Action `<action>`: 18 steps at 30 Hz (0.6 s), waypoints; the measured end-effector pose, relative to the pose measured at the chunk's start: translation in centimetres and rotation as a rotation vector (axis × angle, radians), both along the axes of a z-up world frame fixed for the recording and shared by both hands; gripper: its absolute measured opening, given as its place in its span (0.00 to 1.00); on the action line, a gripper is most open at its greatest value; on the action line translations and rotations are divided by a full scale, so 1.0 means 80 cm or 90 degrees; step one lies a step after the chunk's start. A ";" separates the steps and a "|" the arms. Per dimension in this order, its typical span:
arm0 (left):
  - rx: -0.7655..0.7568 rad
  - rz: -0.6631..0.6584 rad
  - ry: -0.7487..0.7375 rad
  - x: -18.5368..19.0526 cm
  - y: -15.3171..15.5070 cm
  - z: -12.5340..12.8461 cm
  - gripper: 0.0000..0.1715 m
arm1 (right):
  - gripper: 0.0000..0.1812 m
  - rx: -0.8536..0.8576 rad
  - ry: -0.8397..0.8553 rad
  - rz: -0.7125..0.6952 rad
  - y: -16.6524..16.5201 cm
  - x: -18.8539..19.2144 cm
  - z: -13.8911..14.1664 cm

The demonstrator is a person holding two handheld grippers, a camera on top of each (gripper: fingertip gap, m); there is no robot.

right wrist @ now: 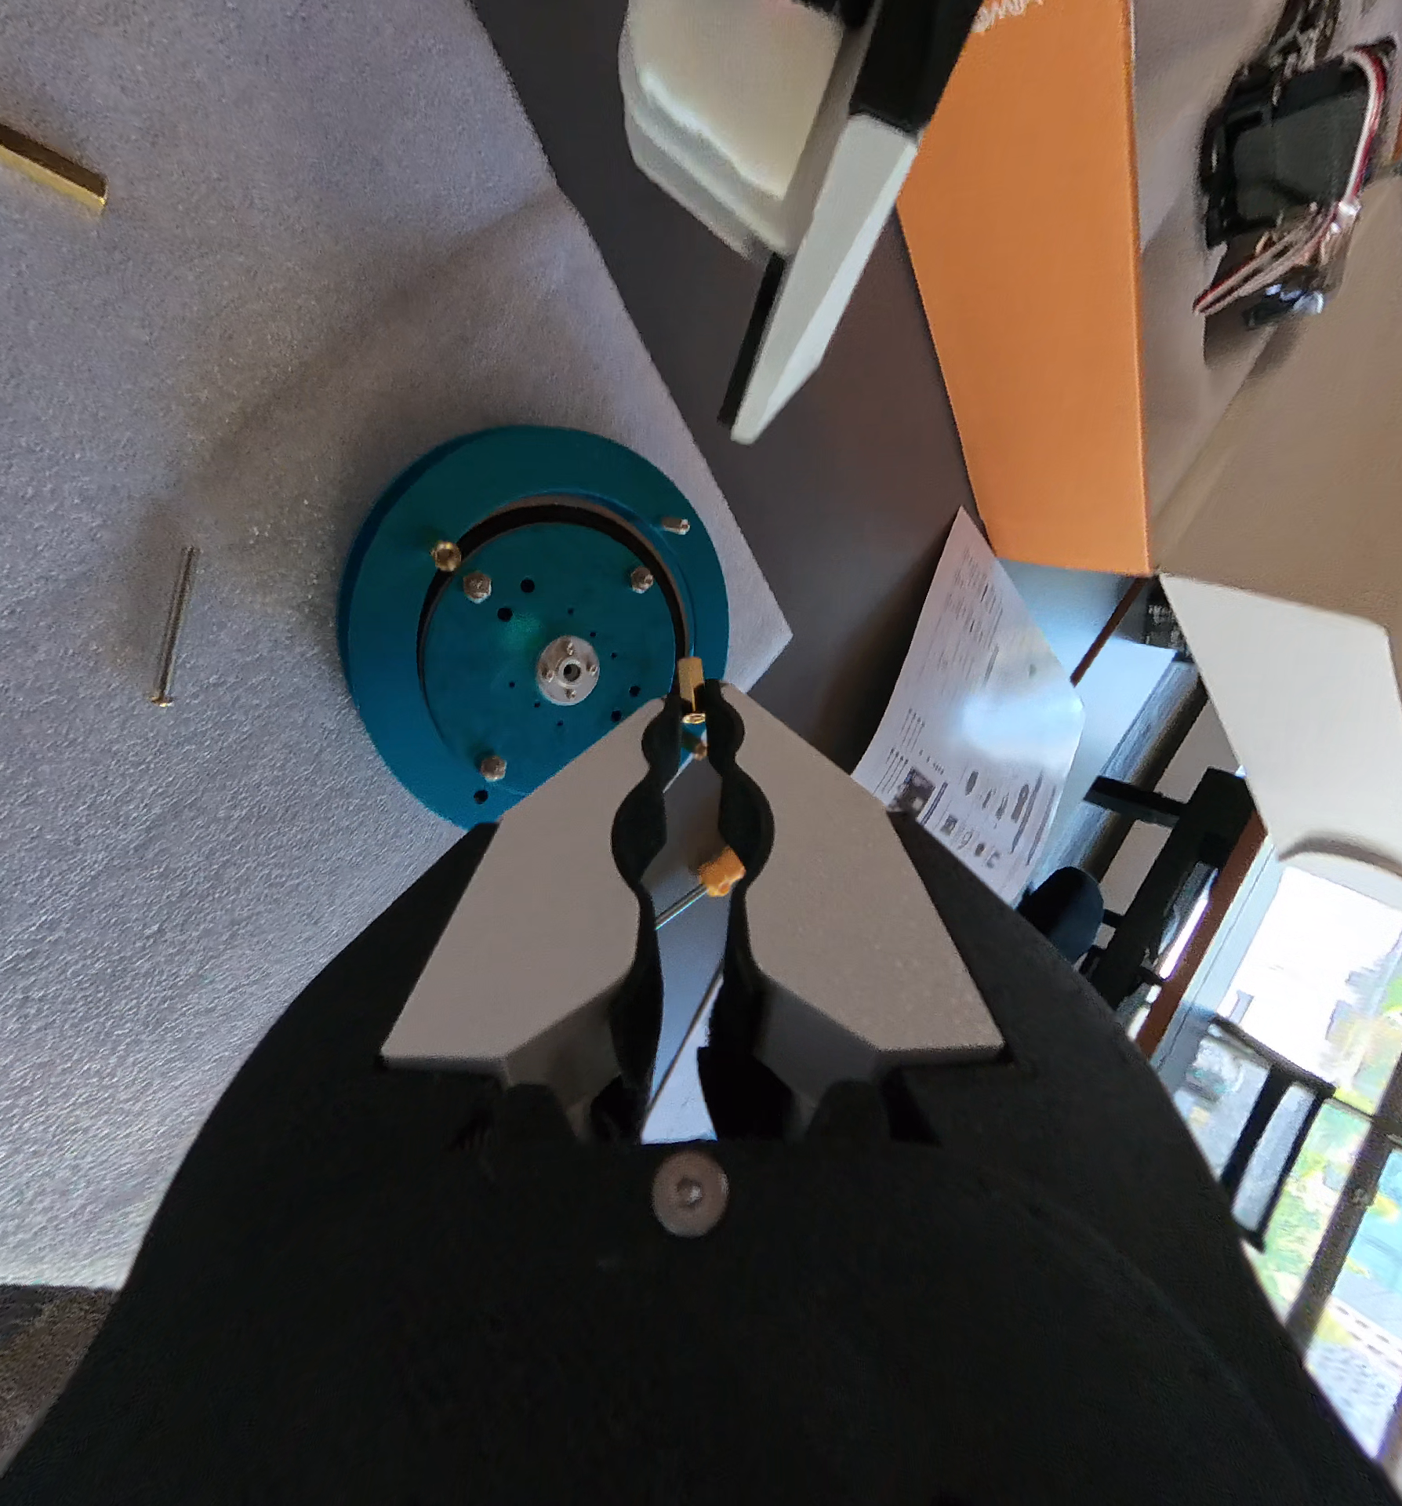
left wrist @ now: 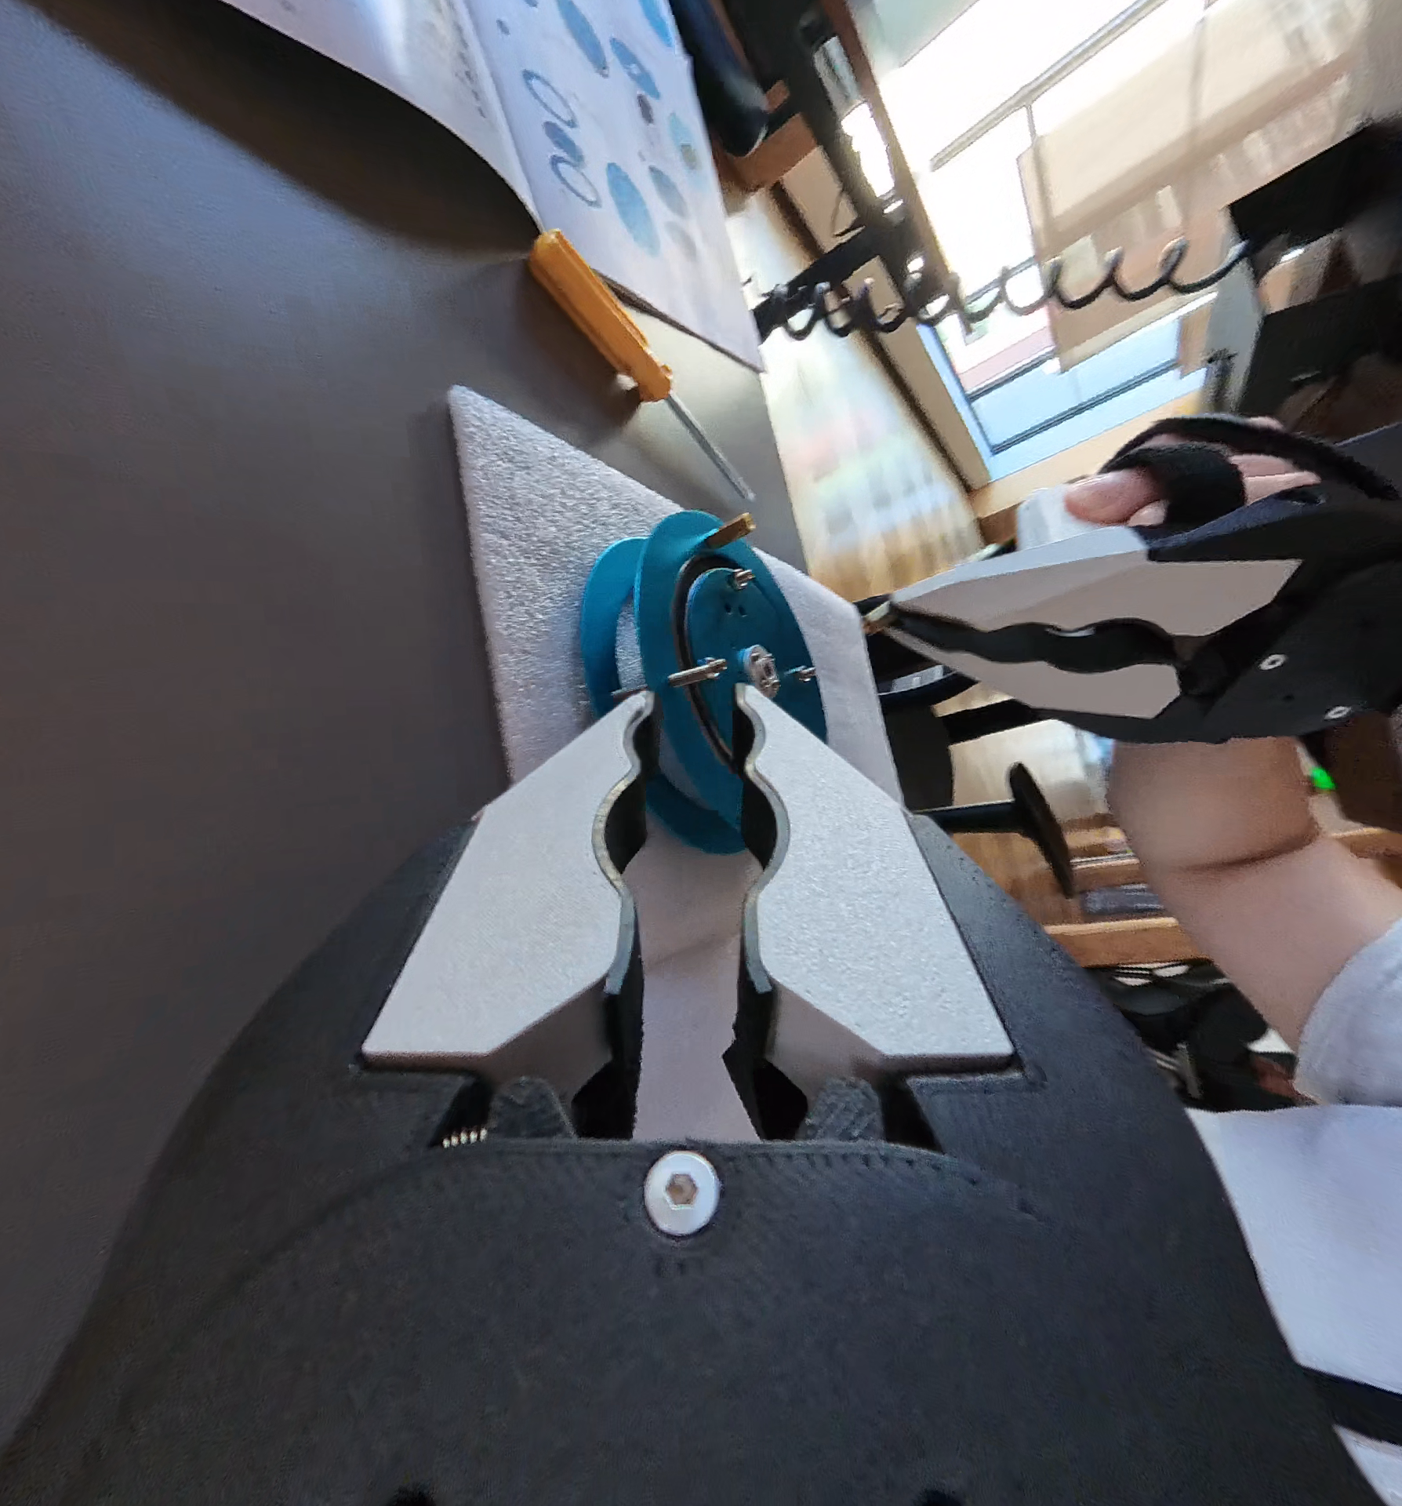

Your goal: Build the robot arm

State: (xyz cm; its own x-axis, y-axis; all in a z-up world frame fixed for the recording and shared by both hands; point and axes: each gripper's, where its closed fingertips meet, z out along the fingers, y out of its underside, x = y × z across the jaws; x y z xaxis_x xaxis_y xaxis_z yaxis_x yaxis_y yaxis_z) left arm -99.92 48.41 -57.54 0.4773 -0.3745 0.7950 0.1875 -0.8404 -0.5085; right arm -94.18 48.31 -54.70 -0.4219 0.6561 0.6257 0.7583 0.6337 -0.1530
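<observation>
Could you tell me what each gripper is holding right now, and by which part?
The right gripper pinches a small brass standoff at its lower end. The left gripper straddles the blue disc assembly's rim; whether it grips cannot be told.

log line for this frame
left gripper: open astride blue disc rim | right gripper: shut on brass standoff | foam sheet

A round blue disc assembly (right wrist: 535,627) lies flat near the corner of a grey foam mat (right wrist: 193,367) on the dark desk (left wrist: 193,489), its inner plate carrying a silver hub and small upright studs. The right tool (right wrist: 691,701) pinches a short brass standoff (right wrist: 691,683) at the disc's rim; the left tool (left wrist: 691,701) straddles the disc's edge with a gap between its tips.
</observation>
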 end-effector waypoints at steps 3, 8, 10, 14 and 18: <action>0.016 -0.024 0.011 0.011 -0.002 -0.005 0.07 | 0.02 0.043 -0.050 0.035 -0.001 -0.018 -0.005; 0.132 -0.007 0.098 0.004 0.003 0.000 0.02 | 0.02 0.125 -0.168 0.112 0.003 -0.038 -0.024; 0.174 -0.017 0.094 0.004 -0.002 0.010 0.01 | 0.03 0.150 -0.204 0.134 0.006 -0.043 -0.030; 0.254 -0.080 0.130 0.009 -0.020 0.021 0.03 | 0.03 0.171 -0.252 0.156 0.010 -0.045 -0.036; 0.406 -0.099 0.281 0.001 -0.023 0.028 0.10 | 0.03 0.162 -0.269 0.165 0.006 -0.047 -0.036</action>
